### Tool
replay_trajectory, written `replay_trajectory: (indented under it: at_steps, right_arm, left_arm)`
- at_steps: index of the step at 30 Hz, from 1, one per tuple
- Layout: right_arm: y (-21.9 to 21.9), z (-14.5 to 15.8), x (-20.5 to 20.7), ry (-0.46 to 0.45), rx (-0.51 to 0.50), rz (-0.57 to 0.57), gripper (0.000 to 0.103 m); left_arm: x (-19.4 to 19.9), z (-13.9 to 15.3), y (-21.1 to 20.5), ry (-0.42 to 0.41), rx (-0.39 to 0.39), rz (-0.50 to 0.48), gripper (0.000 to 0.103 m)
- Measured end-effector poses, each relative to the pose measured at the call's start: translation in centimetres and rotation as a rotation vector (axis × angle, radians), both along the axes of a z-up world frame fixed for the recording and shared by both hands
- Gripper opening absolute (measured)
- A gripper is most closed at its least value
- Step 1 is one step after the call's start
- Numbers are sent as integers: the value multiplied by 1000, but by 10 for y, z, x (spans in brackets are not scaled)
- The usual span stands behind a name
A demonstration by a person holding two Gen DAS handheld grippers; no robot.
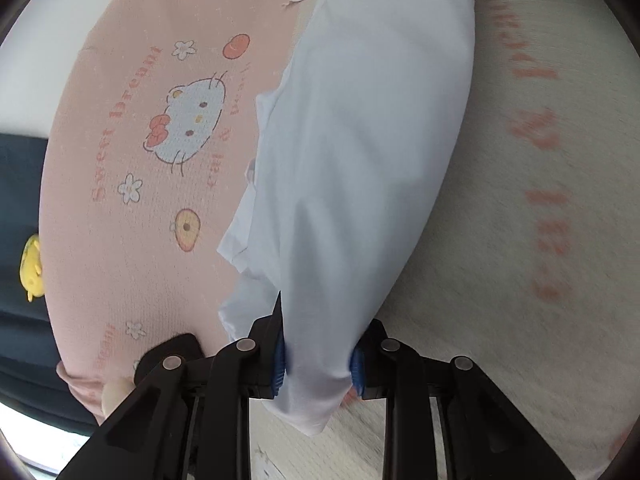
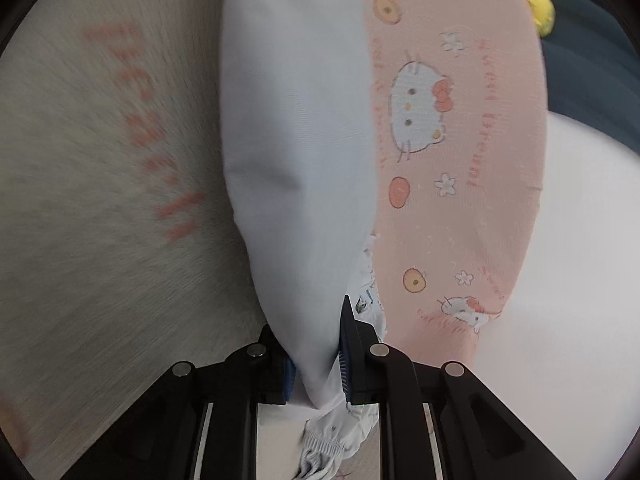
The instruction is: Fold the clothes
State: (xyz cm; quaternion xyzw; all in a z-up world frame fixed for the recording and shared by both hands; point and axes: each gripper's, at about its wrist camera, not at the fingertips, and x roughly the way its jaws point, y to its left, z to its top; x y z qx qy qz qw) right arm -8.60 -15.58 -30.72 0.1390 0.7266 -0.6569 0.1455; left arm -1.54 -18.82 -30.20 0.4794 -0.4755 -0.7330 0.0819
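L hand-held gripper is nearly closed, blue pads pinching one end of a white garment; fabric bunches between the fingers and a bit hangs below them. R hand-held gripper is likewise nearly closed on the other end of the same garment, w/ an elastic gathered edge and a small printed tag spilling out under the pads. The garment stretches away from each camera as a long, smooth, slightly puffed band, held between the two grippers. It sits over a pink sheet printed w/ cartoon cats, flowers and "Sweet Dream" lettering; in the R wrist view the sheet lies to the garment's right. On the opposite side of the garment is pale, blurred fabric w/ orange lettering. A dark blue surface w/ a small yellow toy shows at the far edge, beyond the sheet; can't tell what the toy rests on exactly.
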Motion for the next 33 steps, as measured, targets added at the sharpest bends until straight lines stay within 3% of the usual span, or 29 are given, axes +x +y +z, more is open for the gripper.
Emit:
replay_trajectory:
  at_steps: [4, 8, 10, 16, 24, 27, 30, 32, 33]
  right_arm:
    - [1, 7, 26, -17, -29, -22, 15]
    - [1, 8, 46, -56, -38, -49, 15]
    - [9, 1, 61, -60, -34, -49, 15]
    - [19, 5, 101, -75, -110, -128, 15]
    - [27, -11, 117, -118, -133, -203, 15]
    - [24, -10, 116, -121, -136, -220, 18]
    - [23, 2, 111, -156, -151, -273, 30]
    - [24, 14, 107, -171, -164, -304, 41]
    - [25, 20, 108, -170, -171, -312, 43]
  left_arm:
    - [24, -2, 8, -8, -8, 5, 22]
    - [32, -1, 9, -16, 36, 21, 22]
    - [11, 2, -1, -13, 70, 43, 22]
    - [33, 3, 7, -19, 112, 74, 22]
    - [31, -9, 14, 23, 16, 61, 23]
    - [36, 1, 17, 65, 15, 87, 26]
    - [39, 20, 15, 97, 74, 136, 27]
    - [40, 32, 12, 104, 120, 171, 43]
    - [45, 38, 12, 109, 140, 175, 46]
